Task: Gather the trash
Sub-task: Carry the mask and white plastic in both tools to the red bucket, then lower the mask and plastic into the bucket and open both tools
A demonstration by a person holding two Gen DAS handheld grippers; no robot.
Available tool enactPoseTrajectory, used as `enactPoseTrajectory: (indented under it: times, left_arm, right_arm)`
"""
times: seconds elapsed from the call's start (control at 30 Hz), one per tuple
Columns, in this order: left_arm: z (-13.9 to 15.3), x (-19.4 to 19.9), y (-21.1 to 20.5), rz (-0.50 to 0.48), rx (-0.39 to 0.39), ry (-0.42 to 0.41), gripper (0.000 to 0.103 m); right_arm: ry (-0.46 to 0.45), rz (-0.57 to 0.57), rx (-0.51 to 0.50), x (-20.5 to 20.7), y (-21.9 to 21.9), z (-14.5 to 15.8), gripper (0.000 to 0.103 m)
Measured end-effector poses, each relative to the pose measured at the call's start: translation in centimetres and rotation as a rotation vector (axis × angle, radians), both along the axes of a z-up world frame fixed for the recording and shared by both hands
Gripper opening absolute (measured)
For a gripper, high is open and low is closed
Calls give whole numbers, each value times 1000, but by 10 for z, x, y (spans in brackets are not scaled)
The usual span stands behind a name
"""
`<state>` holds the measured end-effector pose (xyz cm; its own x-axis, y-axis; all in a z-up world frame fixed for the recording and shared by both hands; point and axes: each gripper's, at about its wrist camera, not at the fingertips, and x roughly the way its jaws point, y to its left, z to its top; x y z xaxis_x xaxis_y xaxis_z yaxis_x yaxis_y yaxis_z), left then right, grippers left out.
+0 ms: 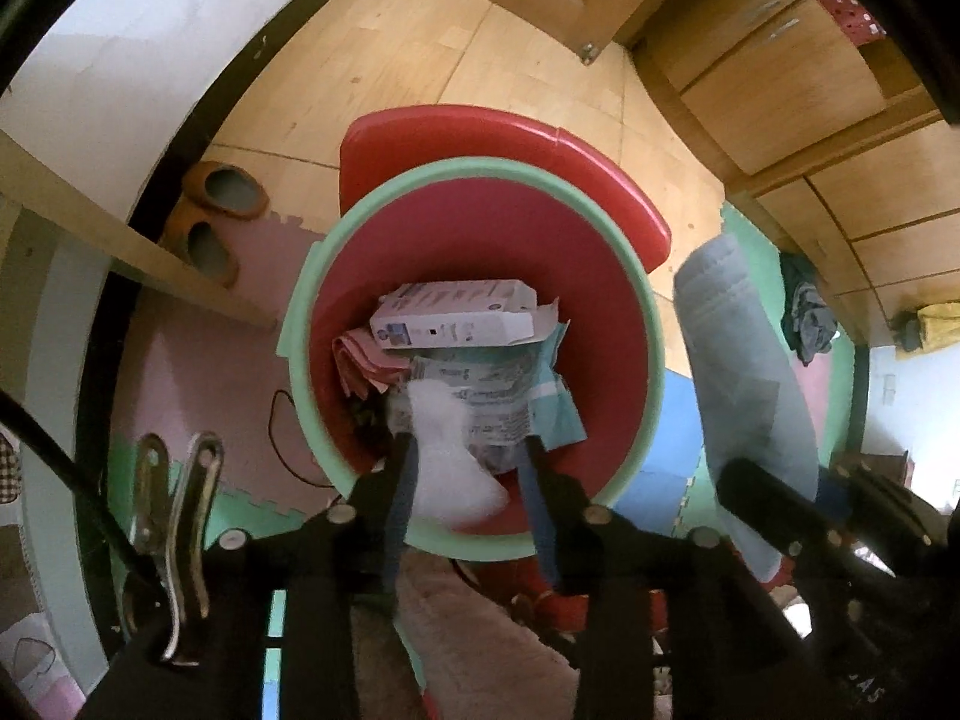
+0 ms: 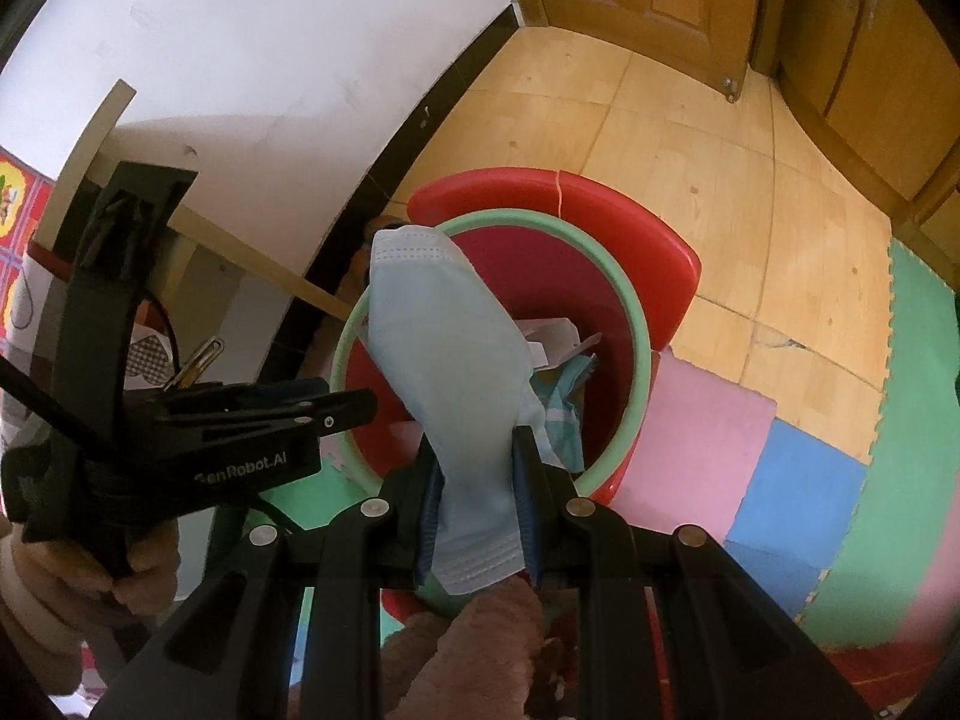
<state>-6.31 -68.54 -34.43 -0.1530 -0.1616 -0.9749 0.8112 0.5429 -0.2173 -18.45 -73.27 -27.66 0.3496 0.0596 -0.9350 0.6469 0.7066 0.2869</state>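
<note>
My left gripper [image 1: 468, 450] hangs over the red bin [image 1: 618, 330] with the green rim, low in the centre of the left wrist view. Its jaws stand apart, and a blurred white wad [image 1: 447, 462] sits between them against the left finger, clear of the right one. Inside the bin lie a white carton [image 1: 456, 318], printed wrappers [image 1: 510, 396] and a pink cloth [image 1: 360, 360]. My right gripper [image 2: 477, 462], at the bottom centre of its own view, is clamped on a pale blue face mask [image 2: 444, 348] that rises over the bin's near rim. A red lid [image 2: 636, 222] stands behind the bin, foam mats [image 2: 696, 438] at lower right.
</note>
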Motion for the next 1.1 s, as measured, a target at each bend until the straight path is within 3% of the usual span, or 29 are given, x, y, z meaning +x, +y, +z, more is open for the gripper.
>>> enactPoseTrajectory:
  times: [0.53, 0.67, 0.9, 1.0, 1.1]
  left_arm:
    - [13, 14, 16, 60, 12, -28, 77]
    - [23, 18, 25, 78, 14, -43, 78]
    - [40, 23, 34, 101, 4, -66, 81]
    - [45, 24, 37, 108, -10, -65, 83]
    - [50, 24, 39, 108, -21, -78, 84]
  right_arm:
    - [24, 48, -6, 13, 9, -10, 23]
    - [36, 69, -23, 20, 12, -12, 24]
    - [26, 86, -64, 24, 16, -7, 39]
    - [17, 87, -70, 23, 17, -6, 54]
    - [17, 86, -75, 22, 17, -3, 56]
